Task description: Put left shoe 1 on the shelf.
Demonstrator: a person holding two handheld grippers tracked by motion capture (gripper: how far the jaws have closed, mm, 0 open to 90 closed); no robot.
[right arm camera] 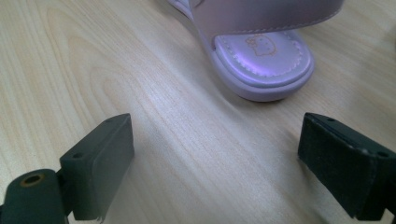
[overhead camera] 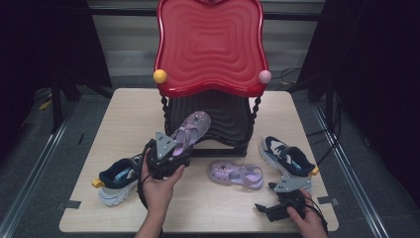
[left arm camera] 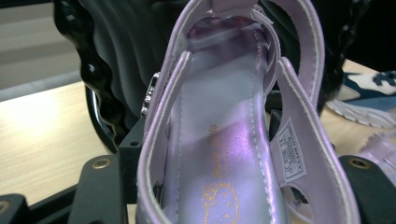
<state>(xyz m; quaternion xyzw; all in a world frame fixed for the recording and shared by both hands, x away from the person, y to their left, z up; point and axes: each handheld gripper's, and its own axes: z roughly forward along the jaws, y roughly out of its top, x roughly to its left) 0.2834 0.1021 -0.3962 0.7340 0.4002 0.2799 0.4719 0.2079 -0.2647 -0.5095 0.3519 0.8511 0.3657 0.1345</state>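
My left gripper (overhead camera: 173, 148) is shut on the heel end of a purple sandal (overhead camera: 192, 128), held off the table with its toe pointing at the black lower shelf (overhead camera: 225, 124) of a red-topped rack. In the left gripper view the sandal (left arm camera: 224, 140) sits between the two jaws, its insole facing the camera. A second purple sandal (overhead camera: 236, 174) lies flat on the table (overhead camera: 124, 114). My right gripper (overhead camera: 270, 202) rests low near the table's front right edge. It is open (right arm camera: 215, 154) with bare wood between its pads, and the lying sandal (right arm camera: 261, 60) is just ahead.
The rack's red wavy tray (overhead camera: 210, 44) stands at the back centre, with a yellow ball (overhead camera: 160, 76) and a pink ball (overhead camera: 265, 76) at its corners. One navy sneaker (overhead camera: 118, 178) lies front left, another (overhead camera: 287, 156) beside the right gripper.
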